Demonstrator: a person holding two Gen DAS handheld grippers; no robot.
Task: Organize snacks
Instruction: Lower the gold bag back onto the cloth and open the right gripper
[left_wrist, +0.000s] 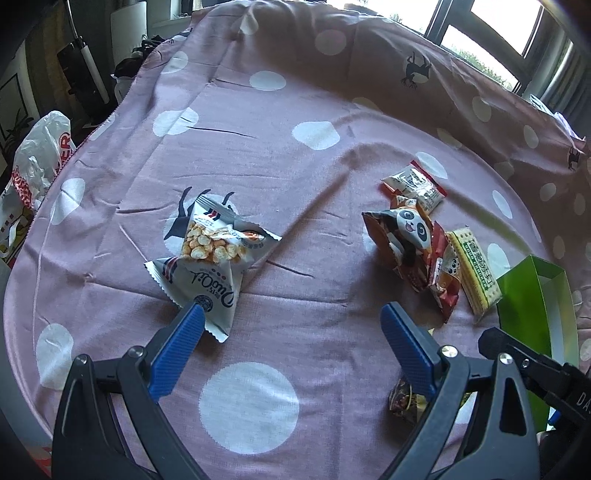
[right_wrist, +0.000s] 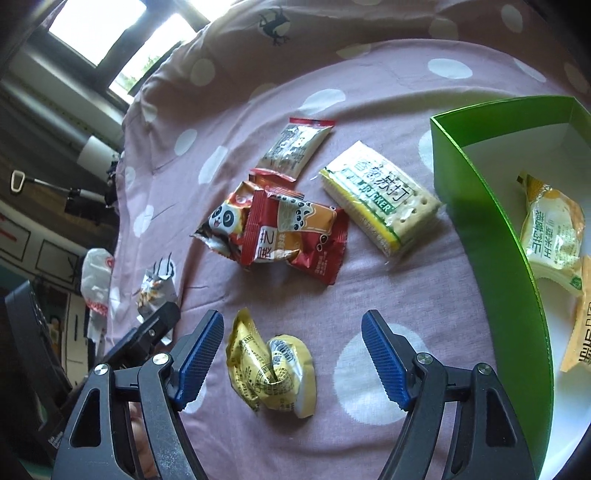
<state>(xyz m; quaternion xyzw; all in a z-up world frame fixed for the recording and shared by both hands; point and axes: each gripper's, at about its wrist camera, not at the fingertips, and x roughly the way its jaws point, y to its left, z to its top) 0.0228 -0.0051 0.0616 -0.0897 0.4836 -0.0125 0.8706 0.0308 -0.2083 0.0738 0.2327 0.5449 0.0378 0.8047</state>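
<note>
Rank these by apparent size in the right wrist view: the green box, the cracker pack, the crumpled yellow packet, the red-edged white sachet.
1. green box
2. cracker pack
3. crumpled yellow packet, though being nearest the camera enlarges it
4. red-edged white sachet, farthest away

Seven snack packets on the bedspread, two more in one green box — two claws.

A pink polka-dot sheet covers the bed; a white plastic bag lies beside it.
</note>
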